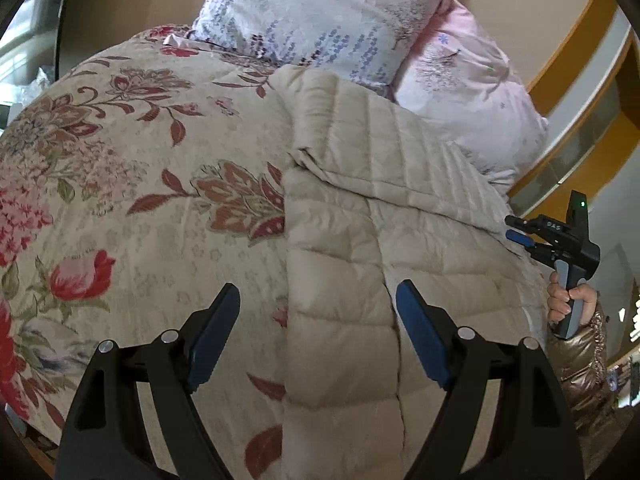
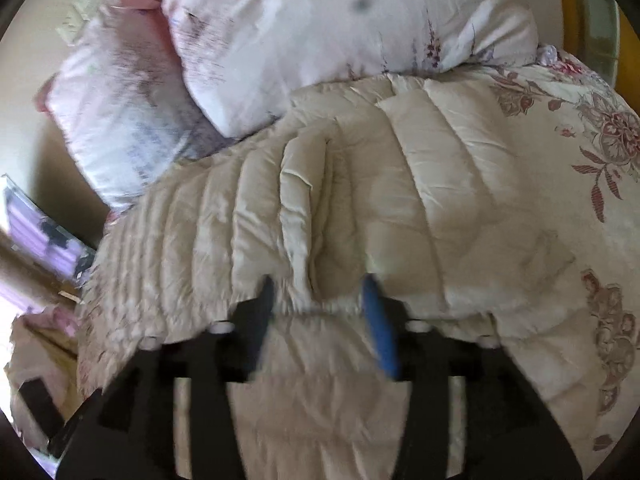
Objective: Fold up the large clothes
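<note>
Only the left wrist view shows the person's hand (image 1: 568, 300) holding the right tool (image 1: 516, 229) at the jacket's far right edge. One beige quilted jacket (image 1: 352, 264) lies on the flowered bedspread (image 1: 120, 168), ahead of and under both tools, with two pillows (image 1: 320, 20) beyond it. The left tool (image 1: 318, 316) hangs open over the jacket, gripping nothing. The right wrist view is blurred: the right tool's blue pads (image 2: 378, 328) stand apart astride a jacket fold (image 2: 320, 308), contact unclear.
</note>
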The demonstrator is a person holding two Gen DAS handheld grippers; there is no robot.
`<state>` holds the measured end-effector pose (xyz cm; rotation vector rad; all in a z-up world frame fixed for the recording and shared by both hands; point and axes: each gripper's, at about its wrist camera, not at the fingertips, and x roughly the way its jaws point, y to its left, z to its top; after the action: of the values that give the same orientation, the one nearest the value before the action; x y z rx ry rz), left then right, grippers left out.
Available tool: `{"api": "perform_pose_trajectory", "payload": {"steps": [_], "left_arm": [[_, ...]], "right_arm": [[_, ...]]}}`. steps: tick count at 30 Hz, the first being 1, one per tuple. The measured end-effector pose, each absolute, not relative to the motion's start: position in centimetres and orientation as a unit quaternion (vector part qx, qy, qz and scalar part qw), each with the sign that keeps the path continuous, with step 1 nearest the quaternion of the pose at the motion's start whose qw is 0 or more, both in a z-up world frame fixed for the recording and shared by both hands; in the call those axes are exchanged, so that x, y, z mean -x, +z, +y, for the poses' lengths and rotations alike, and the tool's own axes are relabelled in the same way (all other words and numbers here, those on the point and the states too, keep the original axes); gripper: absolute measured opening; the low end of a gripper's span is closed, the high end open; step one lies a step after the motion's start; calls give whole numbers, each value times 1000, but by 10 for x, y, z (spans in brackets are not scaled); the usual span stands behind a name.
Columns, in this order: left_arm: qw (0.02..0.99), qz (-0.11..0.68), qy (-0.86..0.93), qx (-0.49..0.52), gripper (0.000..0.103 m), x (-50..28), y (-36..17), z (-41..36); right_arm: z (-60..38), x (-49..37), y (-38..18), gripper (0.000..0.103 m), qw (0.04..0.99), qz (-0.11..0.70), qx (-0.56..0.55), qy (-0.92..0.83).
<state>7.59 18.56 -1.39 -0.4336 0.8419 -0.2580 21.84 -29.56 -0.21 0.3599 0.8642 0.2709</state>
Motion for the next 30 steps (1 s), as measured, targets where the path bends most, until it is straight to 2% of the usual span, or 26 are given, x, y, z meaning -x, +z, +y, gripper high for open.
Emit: {"api": "perform_pose_trajectory", "payload": {"steps": [3,5,12,16,30], "left_arm": [[877,404,-145,216,78,-66,-17,185],[872,408,-155,221,77,-60,-21,185],[856,412,-193,243,68,-39,-31,182],[848,410,-214,258,67,-26,-34,181],[818,416,-288,274,67,27,-47,177]], "right_arm": [[-315,-194,6,67,881,413,-172,153],[-337,-175,8,69,880,417,-169,151],[-425,-102,-18,69,871,443,-190,89],[-458,-67,-46,69,847,471,-228,97],[-457,-9,-89,70,779,543,-248,192]]}}
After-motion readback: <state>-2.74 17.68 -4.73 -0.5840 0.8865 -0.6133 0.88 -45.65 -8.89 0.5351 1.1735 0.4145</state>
